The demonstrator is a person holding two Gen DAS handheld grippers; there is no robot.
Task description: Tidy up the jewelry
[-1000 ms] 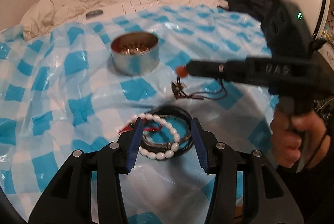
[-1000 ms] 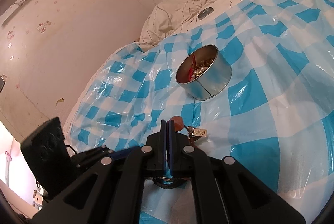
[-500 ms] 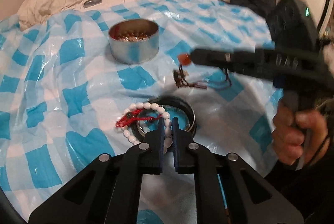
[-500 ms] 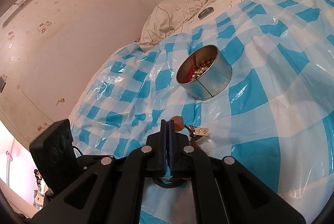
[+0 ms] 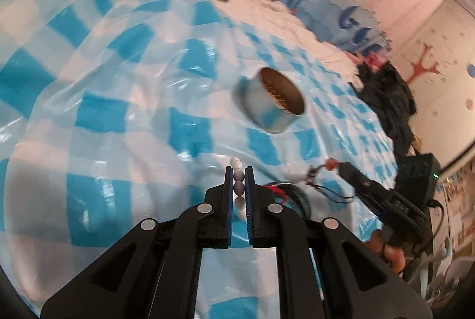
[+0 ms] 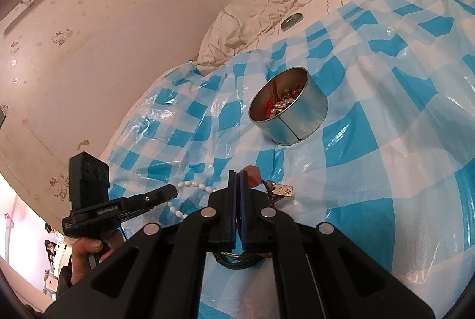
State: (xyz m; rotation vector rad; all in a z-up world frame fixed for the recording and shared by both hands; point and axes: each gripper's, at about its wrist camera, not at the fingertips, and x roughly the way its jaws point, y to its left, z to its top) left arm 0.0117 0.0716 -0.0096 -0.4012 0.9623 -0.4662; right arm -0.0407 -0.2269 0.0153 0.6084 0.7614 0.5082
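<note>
Left gripper [image 5: 238, 185]: jaws nearly closed, clamped on the white bead bracelet [image 5: 237, 174]; beads sit between the blue pads and one pokes past the tips; the right wrist view shows the rest of the strand [image 6: 190, 191] looping from those tips over the sheet; whether it is lifted clear I cannot tell. Right gripper [image 6: 237, 194]: jaws pressed together, nothing visibly between them; its tips lie just over a cord pendant with an orange bead [image 6: 252, 174] and a small metal tag [image 6: 283, 189]; a dark bangle [image 6: 234, 261] is mostly hidden under its body. Round metal tin [image 6: 292, 118] stands ahead, well apart, holding beads and red cord; bare blue-checked plastic sheet [image 6: 386, 126] surrounds it; rumpled cream bedding [image 6: 267, 10] borders the far edge; left view motion-blurred.
</note>
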